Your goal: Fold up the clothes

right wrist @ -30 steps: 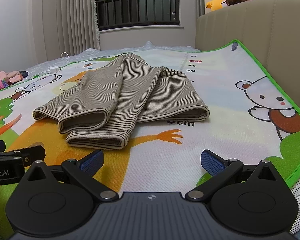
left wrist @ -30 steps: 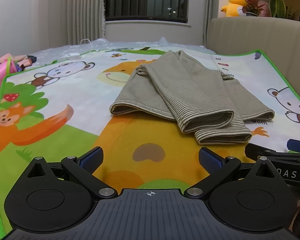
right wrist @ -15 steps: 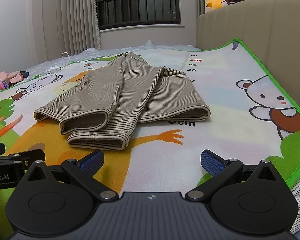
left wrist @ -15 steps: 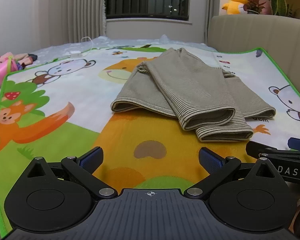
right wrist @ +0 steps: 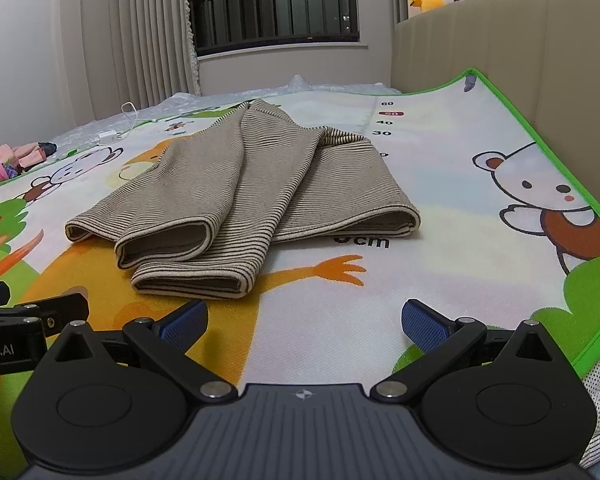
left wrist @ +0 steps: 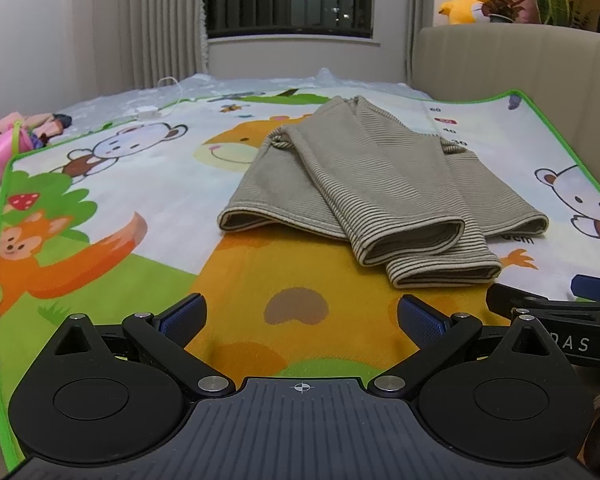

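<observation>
Seen from the left wrist, the left gripper (left wrist: 300, 318) hangs low over the play mat (left wrist: 112, 268) with jaws spread wide and bare mat between them. Straight ahead at 12 o'clock the mat lies free up to the folded striped garment (left wrist: 380, 188), whose stacked cuffs rise as a low ridge. From 9 to 11 o'clock the mat lies wide and flat out to its green edge; pink toys (left wrist: 8, 148) and a white charger (left wrist: 148, 111) sit beyond it. At 3 o'clock the right gripper (right wrist: 304, 320) crowds in, just beside. From the right wrist, bare mat runs from 12 to 2 o'clock, walled by the beige headboard (right wrist: 520, 52).
</observation>
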